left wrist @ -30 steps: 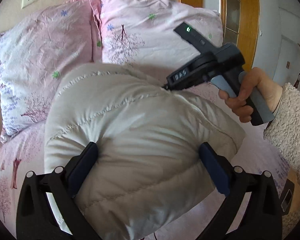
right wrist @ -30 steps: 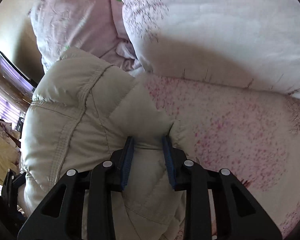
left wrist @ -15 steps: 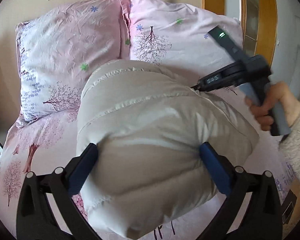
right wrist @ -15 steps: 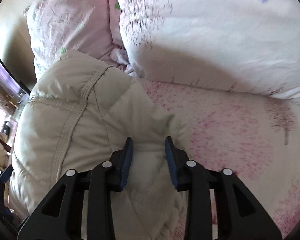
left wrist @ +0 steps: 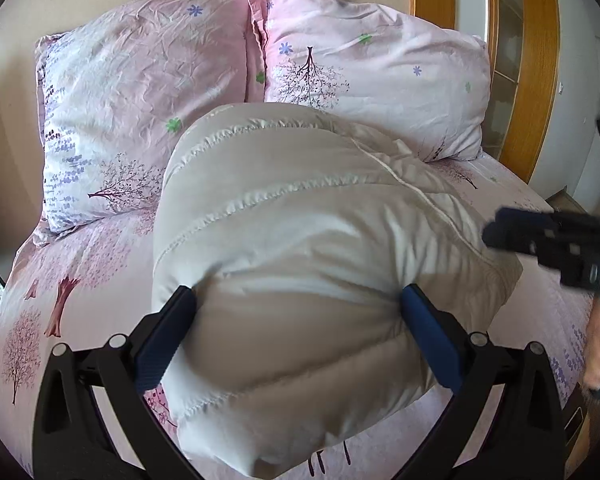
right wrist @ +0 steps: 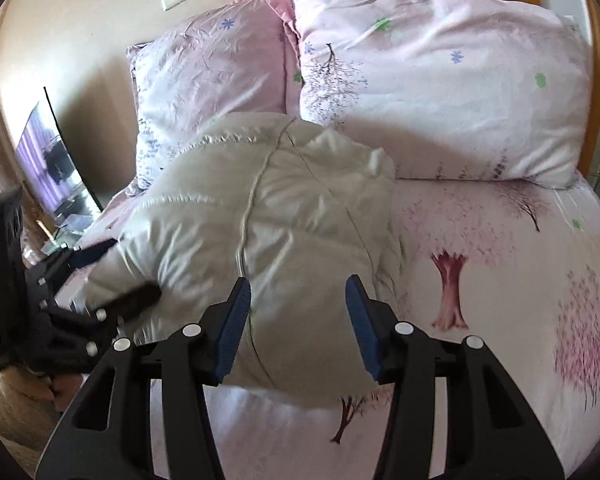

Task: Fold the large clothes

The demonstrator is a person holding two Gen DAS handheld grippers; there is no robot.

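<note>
The left gripper [left wrist: 296, 332] is clamped wide around the near end of a puffy white jacket [left wrist: 312, 240]. The right gripper [right wrist: 298, 322] has just been opening; its jaws stand apart, holding nothing, above the jacket's near edge. The jacket lies bundled into a thick packet on the pink bed [right wrist: 520, 280], below two pillows [left wrist: 376, 80]. Folding looks nearly done; perhaps only tidying remains.
</note>
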